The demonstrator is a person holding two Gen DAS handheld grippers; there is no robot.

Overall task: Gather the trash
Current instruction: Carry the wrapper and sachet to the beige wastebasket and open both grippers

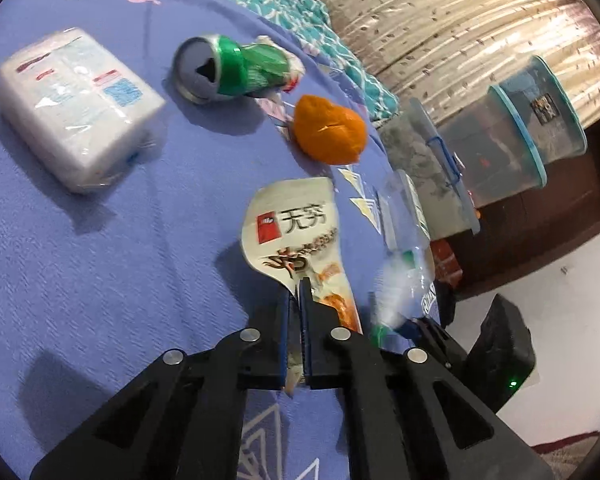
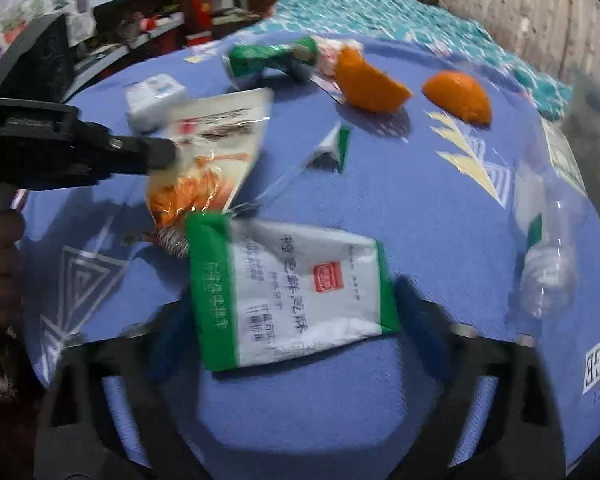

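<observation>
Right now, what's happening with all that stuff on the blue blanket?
A person is picking up trash with two hand-held grippers. The left gripper is shut on a beige snack wrapper. The right gripper, open, reaches around a green-and-white packet lying on the blue blanket, not pinching it yet. A crushed green can, orange peel and a white tissue pack are lying there uncollected.

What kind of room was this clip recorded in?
Most likely a bedroom at home. The litter lies on a bed under a purple patterned sheet with a teal quilt behind it. A curtain hangs beside it, and cluttered shelves line the far wall.
</observation>
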